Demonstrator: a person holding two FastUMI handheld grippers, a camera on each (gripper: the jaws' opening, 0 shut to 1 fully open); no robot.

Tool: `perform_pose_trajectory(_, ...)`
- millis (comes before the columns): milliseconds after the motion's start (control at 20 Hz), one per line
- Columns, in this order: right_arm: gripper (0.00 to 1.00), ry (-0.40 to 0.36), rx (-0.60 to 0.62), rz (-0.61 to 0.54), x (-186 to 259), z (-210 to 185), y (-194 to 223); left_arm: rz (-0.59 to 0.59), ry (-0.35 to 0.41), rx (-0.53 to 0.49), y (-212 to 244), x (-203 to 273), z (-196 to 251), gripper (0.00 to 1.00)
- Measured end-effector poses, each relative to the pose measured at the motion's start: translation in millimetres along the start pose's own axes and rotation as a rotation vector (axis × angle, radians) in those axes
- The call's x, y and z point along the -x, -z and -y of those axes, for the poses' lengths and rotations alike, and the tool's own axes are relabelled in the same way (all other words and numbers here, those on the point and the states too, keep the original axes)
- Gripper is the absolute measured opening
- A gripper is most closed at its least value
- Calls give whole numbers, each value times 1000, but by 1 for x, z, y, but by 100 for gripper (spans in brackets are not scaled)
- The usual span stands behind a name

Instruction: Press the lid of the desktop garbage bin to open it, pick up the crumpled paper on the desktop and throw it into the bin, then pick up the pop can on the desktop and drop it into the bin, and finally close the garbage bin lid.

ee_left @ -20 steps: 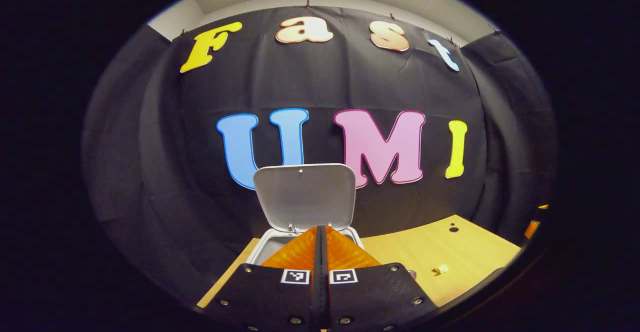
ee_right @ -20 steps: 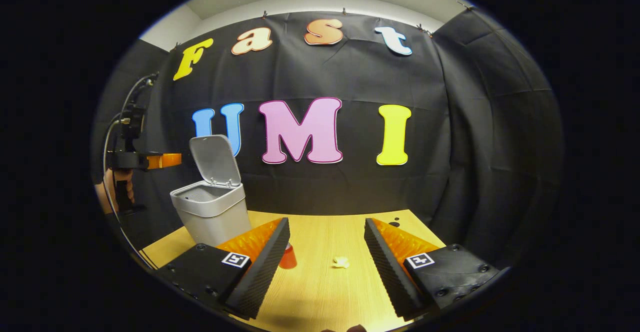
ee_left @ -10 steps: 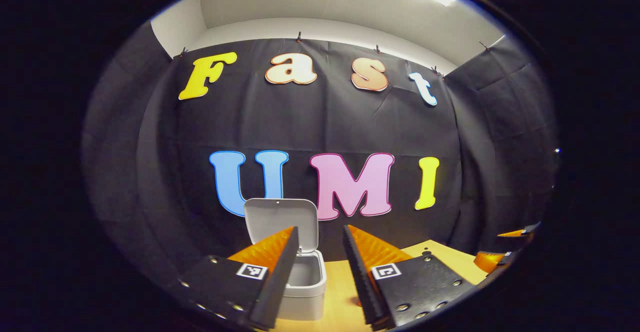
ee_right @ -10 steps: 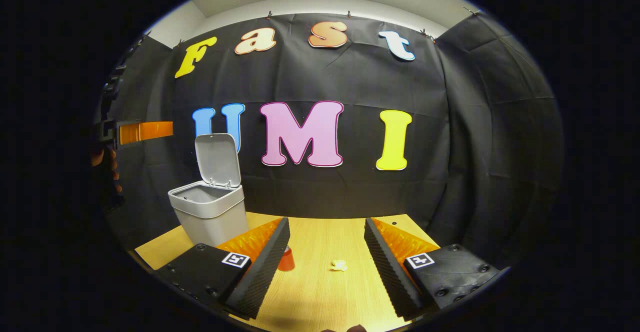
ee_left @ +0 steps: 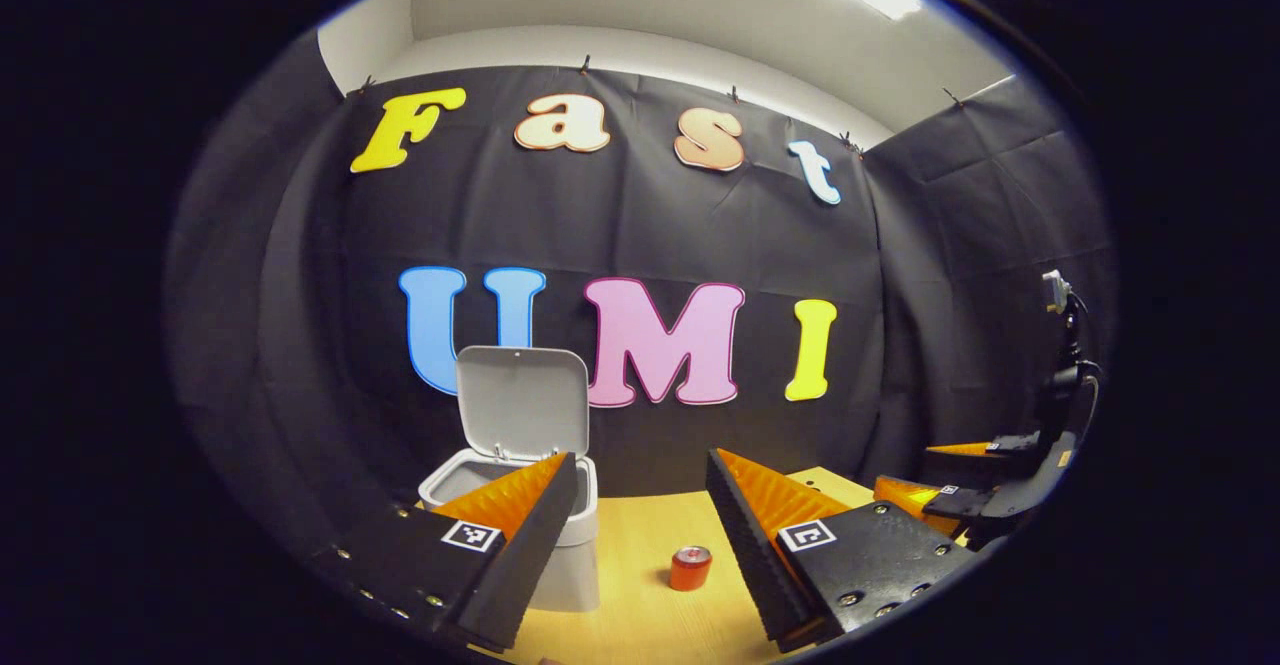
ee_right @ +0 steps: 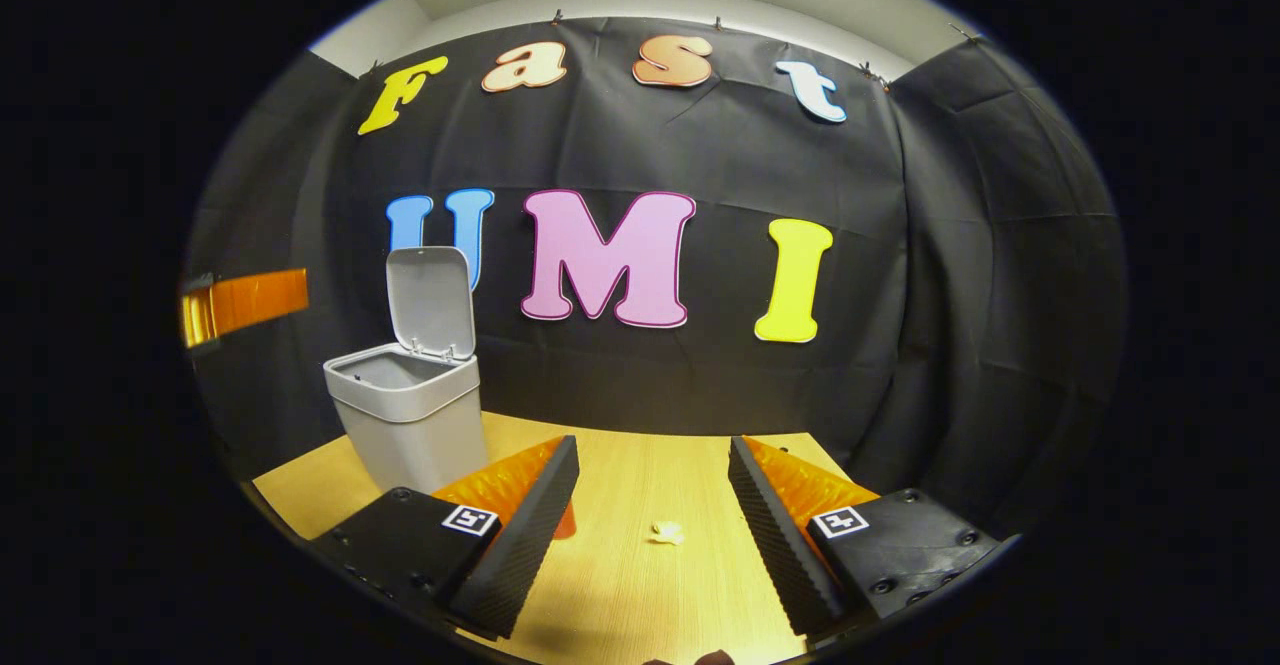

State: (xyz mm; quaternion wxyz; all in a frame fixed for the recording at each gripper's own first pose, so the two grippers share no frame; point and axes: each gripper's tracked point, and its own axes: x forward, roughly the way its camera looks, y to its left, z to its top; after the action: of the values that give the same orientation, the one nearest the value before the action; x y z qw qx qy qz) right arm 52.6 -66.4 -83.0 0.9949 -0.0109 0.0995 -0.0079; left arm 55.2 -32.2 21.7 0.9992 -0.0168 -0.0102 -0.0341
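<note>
The grey desktop bin (ee_left: 565, 555) stands on the wooden table with its lid (ee_left: 520, 400) raised upright. My left gripper (ee_left: 640, 460) is open with nothing between its fingers; it hangs back from the bin, its left finger (ee_left: 520, 505) overlapping the bin's rim. A red pop can (ee_left: 690, 567) stands upright to the right of the bin. In the right gripper view the bin (ee_right: 410, 425) is at the left and the crumpled paper (ee_right: 665, 533) lies ahead of my open right gripper (ee_right: 652, 445). The can (ee_right: 567, 523) is mostly hidden behind its left finger.
The wooden table (ee_right: 620, 595) runs back to the black cloth wall. The right gripper (ee_left: 960, 475) shows at the right edge of the left gripper view, over the table's far right. The left gripper (ee_right: 245, 302) shows high to the left of the bin.
The left gripper went from shut over the bin's opening to open, and drew back and up, bringing the can into its view. The right gripper barely moved.
</note>
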Motion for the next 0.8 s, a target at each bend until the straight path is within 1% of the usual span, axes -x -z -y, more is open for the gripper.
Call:
perform_pose_trajectory(50,98,-2,4,-4,-1,-1,2,-1,-8,7,2,0,-2,86)
perform_pose_trajectory(150,98,0,14,-9,-4,1,5,-7,-13,14,8,2,-2,92)
perform_pose_trajectory(300,98,-4,2,-54,-12,2,19,-44,-7,25,23,2,2,93)
perform_pose_trajectory(400,98,-25,-4,-113,-24,2,36,-61,-7,23,29,1,4,93)
perform_pose_trajectory(550,98,-66,62,-251,-55,6,72,-115,8,-5,43,2,12,93)
perform_pose_trajectory(700,98,-97,68,-356,-87,14,102,-144,-5,-50,52,7,16,93)
perform_pose_trajectory(800,98,-106,86,-426,-105,18,123,-159,-21,-59,58,10,19,93)
